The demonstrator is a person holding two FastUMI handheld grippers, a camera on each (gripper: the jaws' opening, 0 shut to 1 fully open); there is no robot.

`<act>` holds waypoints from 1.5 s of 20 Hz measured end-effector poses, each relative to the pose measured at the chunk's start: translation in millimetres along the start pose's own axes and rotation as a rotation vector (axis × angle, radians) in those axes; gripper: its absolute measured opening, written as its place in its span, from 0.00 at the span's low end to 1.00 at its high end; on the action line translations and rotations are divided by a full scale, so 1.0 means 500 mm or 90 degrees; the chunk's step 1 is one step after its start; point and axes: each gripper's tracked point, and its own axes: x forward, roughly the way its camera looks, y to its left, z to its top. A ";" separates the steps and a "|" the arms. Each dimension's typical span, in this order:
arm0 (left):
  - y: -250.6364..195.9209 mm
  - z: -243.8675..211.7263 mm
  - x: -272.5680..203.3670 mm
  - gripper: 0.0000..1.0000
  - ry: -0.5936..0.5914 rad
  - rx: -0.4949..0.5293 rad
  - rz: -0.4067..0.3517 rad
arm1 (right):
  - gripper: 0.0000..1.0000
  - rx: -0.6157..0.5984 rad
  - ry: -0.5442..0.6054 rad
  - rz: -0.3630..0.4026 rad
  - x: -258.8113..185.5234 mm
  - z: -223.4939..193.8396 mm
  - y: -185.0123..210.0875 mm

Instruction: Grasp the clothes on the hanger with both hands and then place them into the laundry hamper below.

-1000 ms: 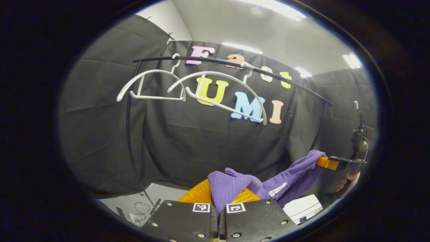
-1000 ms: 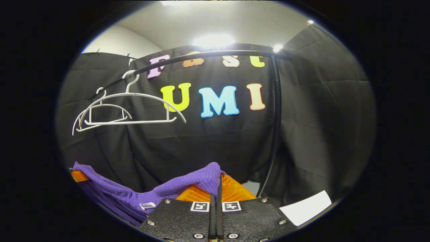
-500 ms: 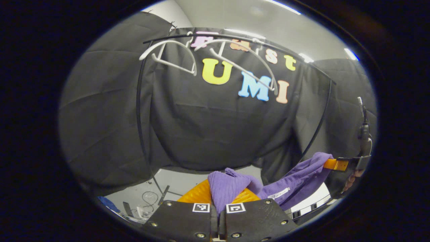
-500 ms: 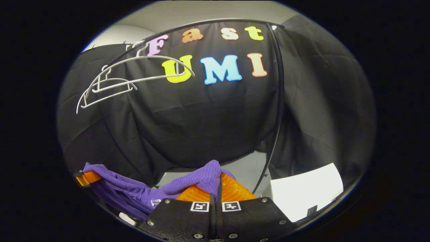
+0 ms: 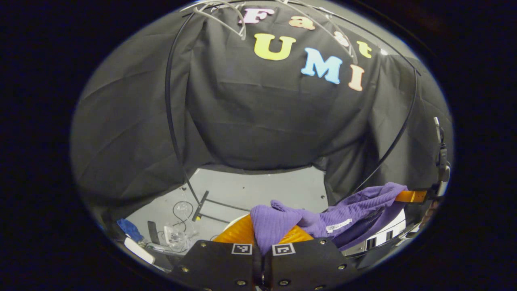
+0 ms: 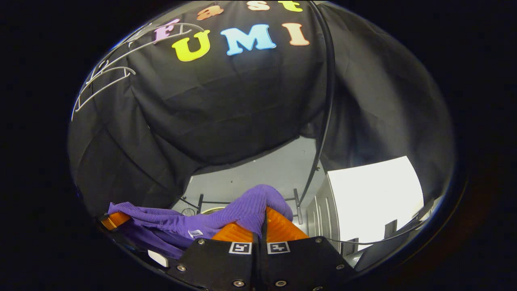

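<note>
Both your left gripper (image 5: pixel 262 238) and right gripper (image 6: pixel 261 228) are clamped on the purple garment (image 5: pixel 347 210), stretched between them below the hangers (image 6: pixel 101 81). Releasing unevenly could drape it outside the hamper.

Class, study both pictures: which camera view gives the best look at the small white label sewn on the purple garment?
The left gripper view. There the white label lies flat and unobstructed on the purple garment stretched between the tools. In the right gripper view the label appears smaller, tucked low beside the right tool.
</note>
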 end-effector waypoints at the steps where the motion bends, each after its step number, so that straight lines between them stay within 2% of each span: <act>1: 0.002 -0.018 0.013 0.03 0.012 0.002 0.002 | 0.00 -0.002 0.012 -0.003 0.017 -0.008 -0.001; 5: 0.023 -0.076 0.067 0.03 0.039 0.017 0.001 | 0.00 -0.011 0.063 -0.006 0.056 -0.060 0.006; 10: 0.051 -0.113 0.102 0.03 0.056 0.020 0.009 | 0.00 -0.040 0.078 0.000 0.067 -0.084 0.031; 16: 0.066 -0.129 0.121 0.03 0.068 0.005 0.009 | 0.00 -0.050 0.089 0.003 0.069 -0.102 0.044; 19: 0.072 -0.138 0.125 0.04 0.073 0.022 0.006 | 0.00 -0.052 0.091 0.004 0.071 -0.107 0.051; 20: 0.074 -0.142 0.120 0.08 0.073 0.027 0.002 | 0.00 -0.050 0.092 0.005 0.070 -0.107 0.052; 22: 0.070 -0.143 0.115 0.00 0.073 0.033 -0.007 | 0.00 -0.051 0.095 0.003 0.068 -0.113 0.053; 25: 0.064 -0.144 0.118 0.00 0.076 0.042 -0.018 | 0.01 -0.046 0.098 0.000 0.063 -0.118 0.057; 26: 0.062 -0.147 0.116 0.04 0.076 0.043 -0.023 | 0.00 -0.045 0.099 -0.001 0.062 -0.118 0.060; 28: 0.060 -0.148 0.117 0.03 0.077 0.048 -0.031 | 0.01 -0.044 0.102 0.003 0.061 -0.120 0.067; 29: 0.059 -0.147 0.119 0.00 0.077 0.050 -0.035 | 0.02 -0.044 0.104 0.004 0.058 -0.126 0.071; 30: 0.059 -0.150 0.118 0.03 0.078 0.051 -0.036 | 0.02 -0.046 0.106 0.005 0.058 -0.125 0.076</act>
